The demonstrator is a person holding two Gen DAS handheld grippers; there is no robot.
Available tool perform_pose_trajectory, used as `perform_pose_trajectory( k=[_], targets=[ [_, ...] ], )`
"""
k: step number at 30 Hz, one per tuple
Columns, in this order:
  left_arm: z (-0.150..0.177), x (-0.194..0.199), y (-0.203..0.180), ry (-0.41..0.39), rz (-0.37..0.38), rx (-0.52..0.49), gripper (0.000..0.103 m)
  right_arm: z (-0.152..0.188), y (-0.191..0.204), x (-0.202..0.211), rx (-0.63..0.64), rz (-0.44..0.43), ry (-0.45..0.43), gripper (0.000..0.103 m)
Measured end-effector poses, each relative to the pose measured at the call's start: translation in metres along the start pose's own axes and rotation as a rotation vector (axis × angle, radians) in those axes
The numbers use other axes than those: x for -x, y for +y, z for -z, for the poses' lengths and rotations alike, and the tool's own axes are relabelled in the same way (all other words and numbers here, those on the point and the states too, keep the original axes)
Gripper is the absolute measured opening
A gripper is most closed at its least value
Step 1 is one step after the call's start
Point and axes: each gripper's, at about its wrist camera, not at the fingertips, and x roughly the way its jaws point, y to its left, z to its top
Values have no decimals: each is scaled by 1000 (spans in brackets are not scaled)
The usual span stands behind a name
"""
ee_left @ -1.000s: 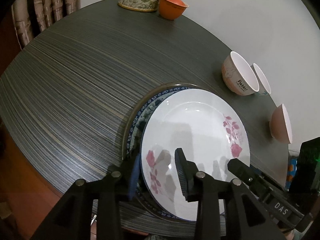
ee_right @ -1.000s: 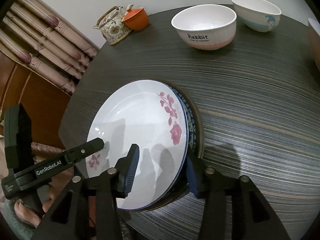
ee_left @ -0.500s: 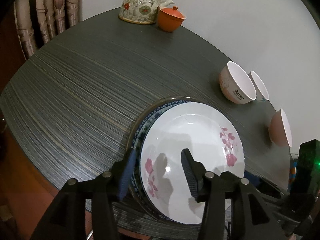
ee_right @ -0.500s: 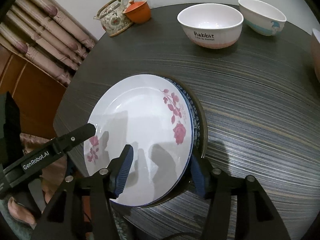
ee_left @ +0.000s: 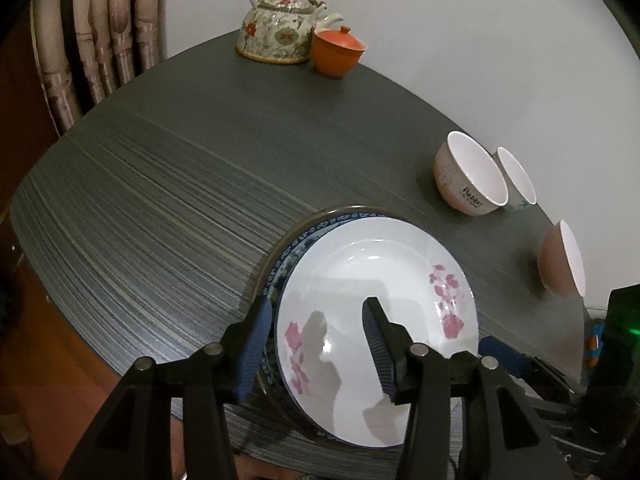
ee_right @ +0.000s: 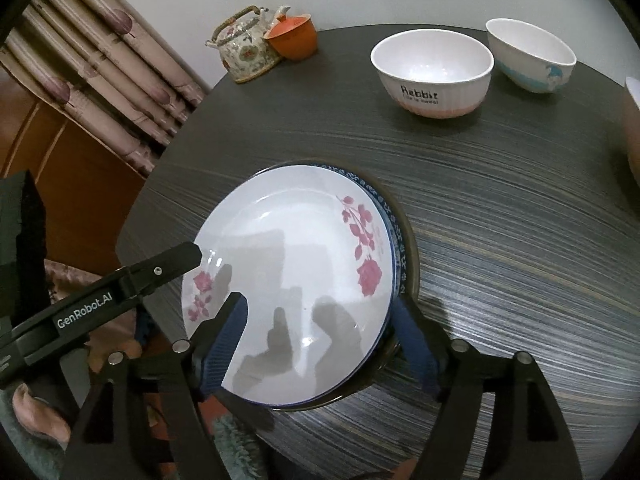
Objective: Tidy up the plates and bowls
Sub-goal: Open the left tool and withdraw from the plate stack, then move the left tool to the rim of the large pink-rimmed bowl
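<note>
Plates sit stacked near the front edge of the dark grey, streaky wood-grain surface (ee_left: 168, 184): a white round plate with pink rose prints (ee_left: 376, 304) (ee_right: 296, 280) lies on top of a blue-patterned plate (ee_left: 288, 260) (ee_right: 396, 240), whose rim shows along one side, and a dark rim shows beneath both.

The left tongs (ee_left: 316, 344) are spread wide, one blue-padded finger outside the stack's rim and the other over the white plate's well; they grip nothing. The right tongs (ee_right: 320, 344) are also spread wide, straddling the near edge of the stack, with one finger over the white plate and the other just outside the rim; whether the pads touch the plates cannot be told.

Toward the far side stand a white ribbed bowl lettered "Rabbit" with a pink base (ee_right: 432, 72) (ee_left: 470, 178), a white bowl with a pale blue picture (ee_right: 532, 56) (ee_left: 518, 180) just beside it, and a pinkish bowl (ee_left: 560, 264) (ee_right: 632, 128) apart from them at the edge.

At the back corner a floral ceramic teapot with a woven handle (ee_left: 280, 28) (ee_right: 244, 48) stands touching an orange lidded cup (ee_left: 338, 52) (ee_right: 294, 38). A plain white wall (ee_left: 440, 32) backs the surface, beige patterned curtains (ee_right: 96, 68) (ee_left: 100, 40) hang at one side, and orange-brown wood panelling (ee_right: 60, 152) shows below them.
</note>
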Motion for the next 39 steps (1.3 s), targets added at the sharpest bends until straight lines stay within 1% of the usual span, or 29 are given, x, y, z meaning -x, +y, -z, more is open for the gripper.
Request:
perform_pose_trajectory(
  k=[6,9,16,24,31,33,35,37,39],
  targets=[
    [0,9,-11,-46,-39,-45,48,2,1,14,4,2,-46,73],
    [-1,13,-17,-59,-35,-56,48,3,0,21,11,10,-66,73],
    [-1,23,-45,-74,-16,-134,48,8,-22,39,-54,10,-101,73],
    [0,20,-102,-74,39,-253,48,11,-61,78,-118,23,-164,73],
    [9,6,-169,-37,98,-377,48,21,-90,114,-131,72,-214,74],
    [11,0,-187,-25,125,-404,48,24,-101,122,-151,74,-219,74],
    [11,-7,-204,2,161,-405,48,28,-119,132,-186,92,-232,74],
    [11,-13,-221,21,167,-417,48,33,-137,140,-231,114,-239,74],
    [10,-19,-237,21,180,-436,48,34,-158,148,-286,102,-242,74]
  ],
)
